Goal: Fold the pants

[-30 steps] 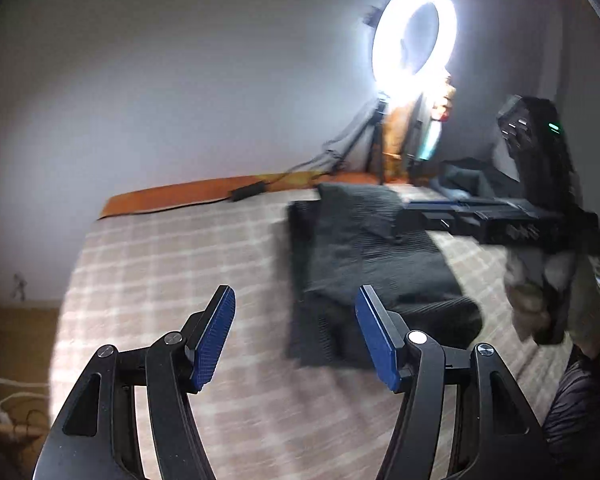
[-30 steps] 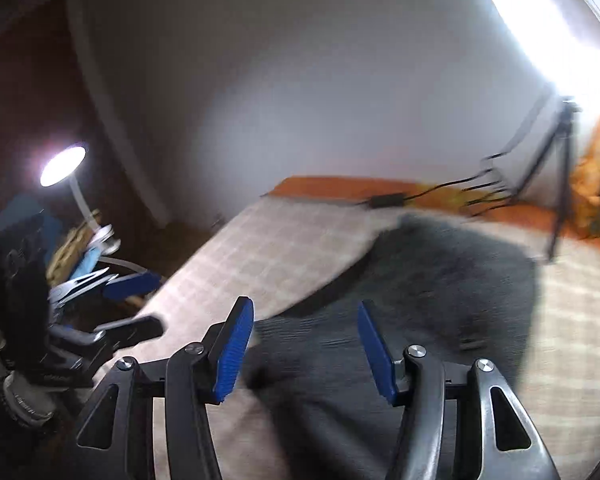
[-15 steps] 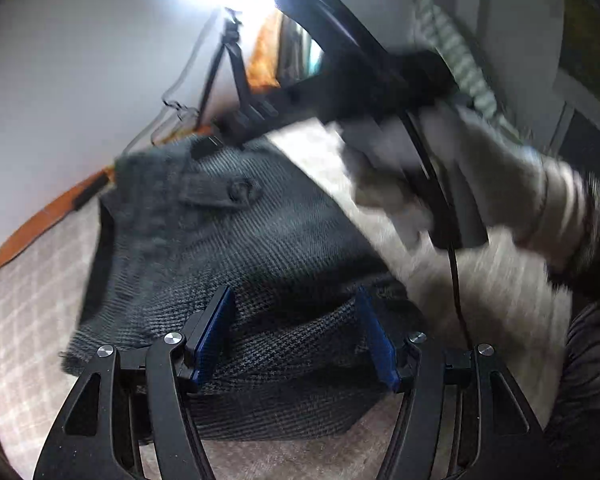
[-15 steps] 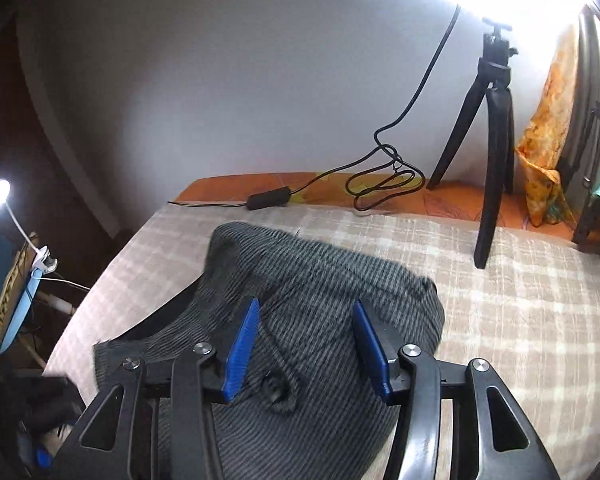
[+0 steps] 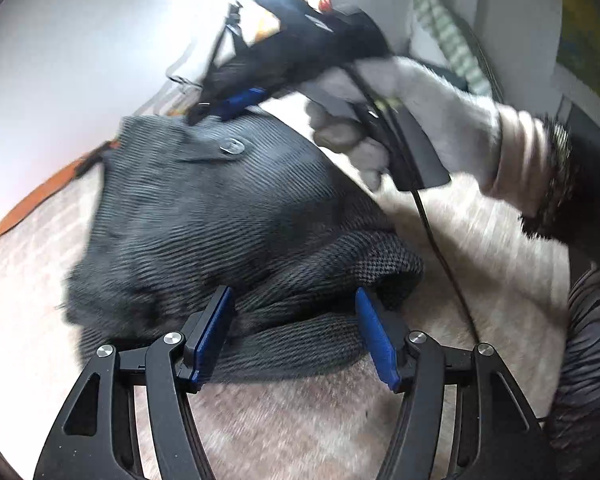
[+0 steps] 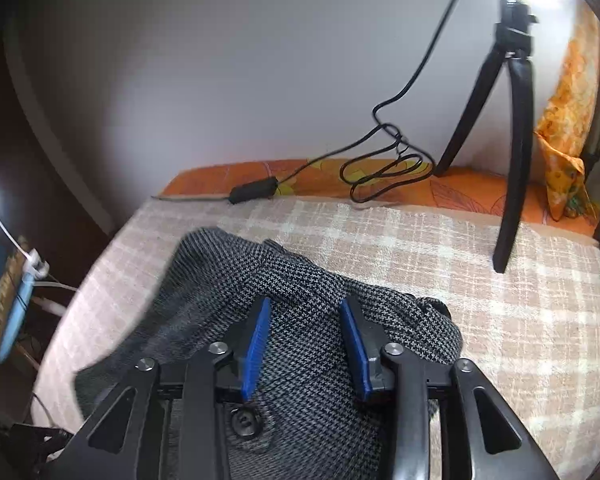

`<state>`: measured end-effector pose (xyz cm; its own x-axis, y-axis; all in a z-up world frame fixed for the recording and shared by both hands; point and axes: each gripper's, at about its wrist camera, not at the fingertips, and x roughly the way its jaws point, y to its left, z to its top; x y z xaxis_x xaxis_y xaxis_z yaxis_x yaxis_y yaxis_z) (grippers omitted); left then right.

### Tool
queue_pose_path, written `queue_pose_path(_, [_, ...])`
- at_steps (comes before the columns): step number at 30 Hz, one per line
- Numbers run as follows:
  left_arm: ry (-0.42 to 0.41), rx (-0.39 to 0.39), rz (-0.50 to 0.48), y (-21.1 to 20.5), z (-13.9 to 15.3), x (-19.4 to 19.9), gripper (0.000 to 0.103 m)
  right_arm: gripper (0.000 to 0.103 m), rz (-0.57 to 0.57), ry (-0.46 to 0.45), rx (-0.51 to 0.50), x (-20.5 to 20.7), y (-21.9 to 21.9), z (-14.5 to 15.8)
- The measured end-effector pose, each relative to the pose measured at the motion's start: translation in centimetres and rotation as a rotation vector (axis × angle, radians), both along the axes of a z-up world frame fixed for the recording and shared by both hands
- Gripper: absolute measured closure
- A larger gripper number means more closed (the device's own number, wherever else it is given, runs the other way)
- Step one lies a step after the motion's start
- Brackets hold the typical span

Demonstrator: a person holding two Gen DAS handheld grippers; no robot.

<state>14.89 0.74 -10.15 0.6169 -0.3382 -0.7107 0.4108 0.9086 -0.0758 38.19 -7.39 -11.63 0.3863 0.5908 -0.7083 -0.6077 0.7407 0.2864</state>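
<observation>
Dark grey houndstooth pants (image 5: 228,216) lie folded in a thick stack on the checked bedcover (image 5: 300,420). A pocket button (image 5: 231,145) shows on top. My left gripper (image 5: 294,332) is open, its blue pads either side of the stack's near folded edge. My right gripper (image 6: 305,340) is open and hovers low over the pants (image 6: 312,392), near the button (image 6: 244,420). In the left wrist view the right gripper (image 5: 220,110) reaches over the far end of the pants, held by a white-gloved hand (image 5: 420,112).
A black tripod (image 6: 512,128) stands on the bed at the back right. A black cable and adapter (image 6: 256,192) lie along the orange bed border (image 6: 340,176). The bed's left edge drops off beside a blue object (image 6: 12,312) and a lamp.
Both grippers have moved down and closer to the folded pants. The left one now straddles the near fold; the right one hangs low over the buttoned pocket. Both stay open.
</observation>
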Motion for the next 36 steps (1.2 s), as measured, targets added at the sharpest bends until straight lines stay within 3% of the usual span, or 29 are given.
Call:
queue_pose_path(4, [-0.011, -0.148, 0.097, 4.0, 1.7, -1.5, 0.036, 0.033, -0.029, 0.037, 0.084, -0.7, -2.4, 0.9])
queue_pose_path(6, [0.018, -0.294, 0.162, 7.1, 2.1, -2.0, 0.035, 0.017, -0.071, 0.046, 0.105, -1.2, -4.0, 1.1])
queue_pose_path(9, [0.074, -0.477, 0.27, 10.7, 1.8, -1.8, 0.032, 0.017, -0.086, 0.124, 0.173, -1.3, -6.0, 0.3])
queue_pose_path(13, [0.12, -0.591, 0.362, 12.4, 0.7, -0.8, 0.032, 0.017, -0.099, 0.268, 0.238, -1.0, -7.3, -2.3])
queue_pose_path(18, [0.206, -0.775, 0.447, 12.9, -2.3, 0.5, 0.032, 0.017, -0.105, 0.37, 0.3, -0.7, -7.7, -4.5])
queue_pose_path(22, [0.232, -0.845, 0.504, 13.2, -3.7, -0.2, 0.032, 0.016, -0.103, 0.389, 0.34, -0.5, -7.6, -4.9])
queue_pose_path(30, [0.284, -0.826, 0.556, 13.2, -5.2, -2.3, 0.032, 0.016, -0.091, 0.405, 0.385, -0.6, -8.9, -5.0])
queue_pose_path(36, [0.241, -0.889, 0.597, 13.2, -5.0, -0.5, 0.032, 0.016, -0.09, 0.401, 0.386, -0.4, -8.8, -5.1])
